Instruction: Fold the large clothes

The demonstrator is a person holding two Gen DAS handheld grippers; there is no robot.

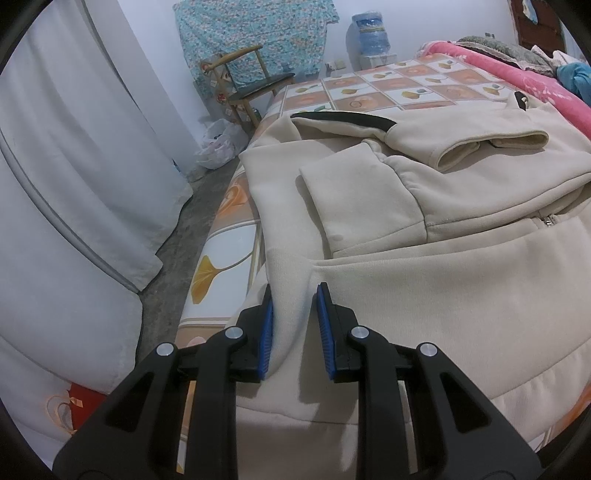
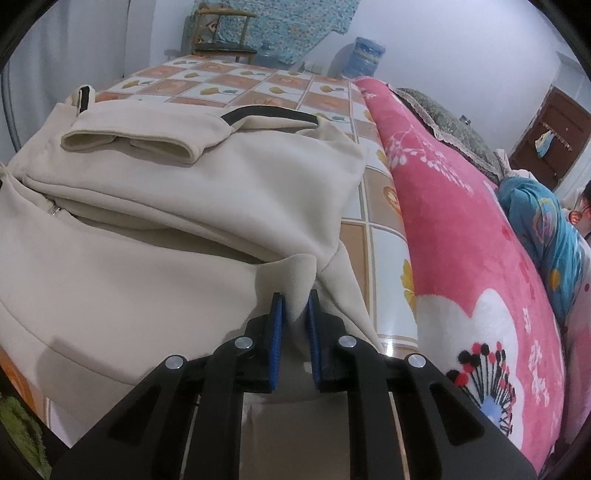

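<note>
A cream hooded sweatshirt (image 1: 424, 258) lies on the bed with both sleeves folded across its chest and a zip at the middle. It also shows in the right wrist view (image 2: 147, 240). My left gripper (image 1: 294, 295) hangs over the lower left part of the garment, its blue pads apart with flat fabric between them. My right gripper (image 2: 295, 299) has a raised fold of the garment's lower right corner (image 2: 291, 273) between its pads, which stand close on either side of it.
The bed has a tile-patterned sheet (image 1: 388, 85). A pink floral blanket (image 2: 461, 229) lies along the right side. White curtains (image 1: 74, 166) hang at the left over a grey floor strip (image 1: 184, 240). A wooden chair (image 1: 251, 81) and a water bottle (image 1: 371, 31) stand beyond the bed.
</note>
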